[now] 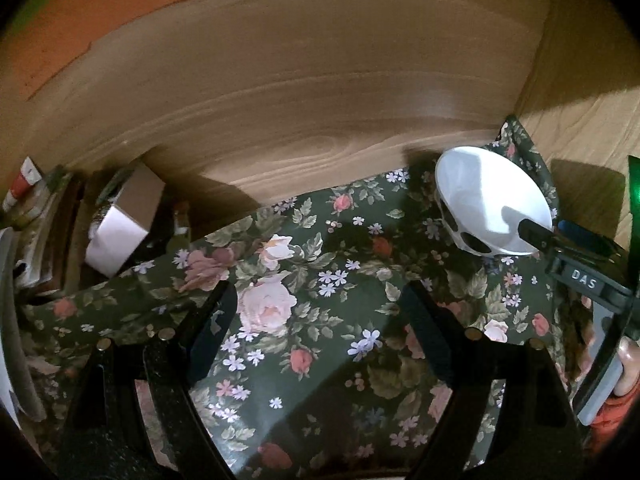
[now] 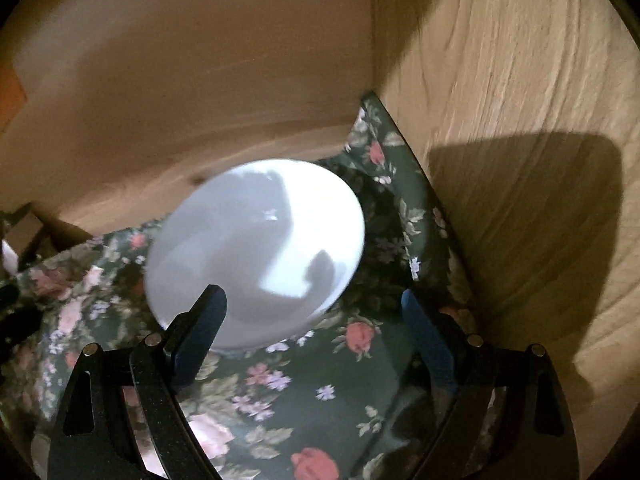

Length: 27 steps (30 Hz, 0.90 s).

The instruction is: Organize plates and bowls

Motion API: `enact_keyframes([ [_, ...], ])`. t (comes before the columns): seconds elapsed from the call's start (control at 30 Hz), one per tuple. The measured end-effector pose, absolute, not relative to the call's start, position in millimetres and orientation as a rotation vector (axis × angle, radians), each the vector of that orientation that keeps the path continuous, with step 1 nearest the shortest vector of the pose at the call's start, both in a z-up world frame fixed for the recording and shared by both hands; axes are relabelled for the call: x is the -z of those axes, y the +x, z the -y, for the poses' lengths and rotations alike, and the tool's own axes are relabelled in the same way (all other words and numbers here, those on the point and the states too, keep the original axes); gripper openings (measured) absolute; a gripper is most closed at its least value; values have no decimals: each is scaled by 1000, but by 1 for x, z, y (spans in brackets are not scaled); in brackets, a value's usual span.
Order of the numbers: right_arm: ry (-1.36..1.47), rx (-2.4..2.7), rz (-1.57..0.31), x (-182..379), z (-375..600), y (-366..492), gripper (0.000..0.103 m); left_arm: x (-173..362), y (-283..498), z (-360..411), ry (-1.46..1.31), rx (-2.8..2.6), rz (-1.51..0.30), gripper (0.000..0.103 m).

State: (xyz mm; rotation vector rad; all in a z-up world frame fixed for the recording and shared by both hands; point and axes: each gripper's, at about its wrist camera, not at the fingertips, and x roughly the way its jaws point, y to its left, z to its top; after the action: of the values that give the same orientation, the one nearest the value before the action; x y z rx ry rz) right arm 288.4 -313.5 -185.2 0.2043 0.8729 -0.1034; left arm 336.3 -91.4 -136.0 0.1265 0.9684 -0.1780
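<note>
Both tongs spread wide – right tongs (image 2: 312, 320) at white bowl (image 2: 256, 248) – left tongs (image 1: 316, 320) empty

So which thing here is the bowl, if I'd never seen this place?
Find the dark flowered cloth spread in front of the wooden wall. Near the cloth's far right corner sits the bowl, close to the right gripper. It is the only round white thing there, smooth inside with dark spots outside.

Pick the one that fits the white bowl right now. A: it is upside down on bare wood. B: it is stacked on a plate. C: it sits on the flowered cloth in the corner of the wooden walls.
C: the white bowl rests open side up on the flowered cloth beside the wooden walls.
</note>
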Motion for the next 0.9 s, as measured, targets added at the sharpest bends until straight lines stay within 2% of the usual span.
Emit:
enact_keyframes([
  [0.07, 194, 87, -887, 190, 315, 292, 67, 138, 339, 93, 125, 182, -969, 85],
  [0.27, 286, 26, -925, 197, 325, 300, 39, 135, 341, 98, 111, 226, -961, 85],
  [0.43, 214, 22, -930, 198, 316, 299, 32, 133, 343, 101, 93, 241, -962, 85],
  [0.63, 171, -97, -966, 196, 301, 287, 19, 134, 344, 104, 85, 243, -965, 85],
  [0.73, 146, -145, -979, 195, 289, 276, 18, 139, 346, 104, 88, 233, -981, 84],
  [0.9, 116, -208, -993, 194, 272, 262, 18, 154, 350, 104, 96, 220, -1037, 73],
])
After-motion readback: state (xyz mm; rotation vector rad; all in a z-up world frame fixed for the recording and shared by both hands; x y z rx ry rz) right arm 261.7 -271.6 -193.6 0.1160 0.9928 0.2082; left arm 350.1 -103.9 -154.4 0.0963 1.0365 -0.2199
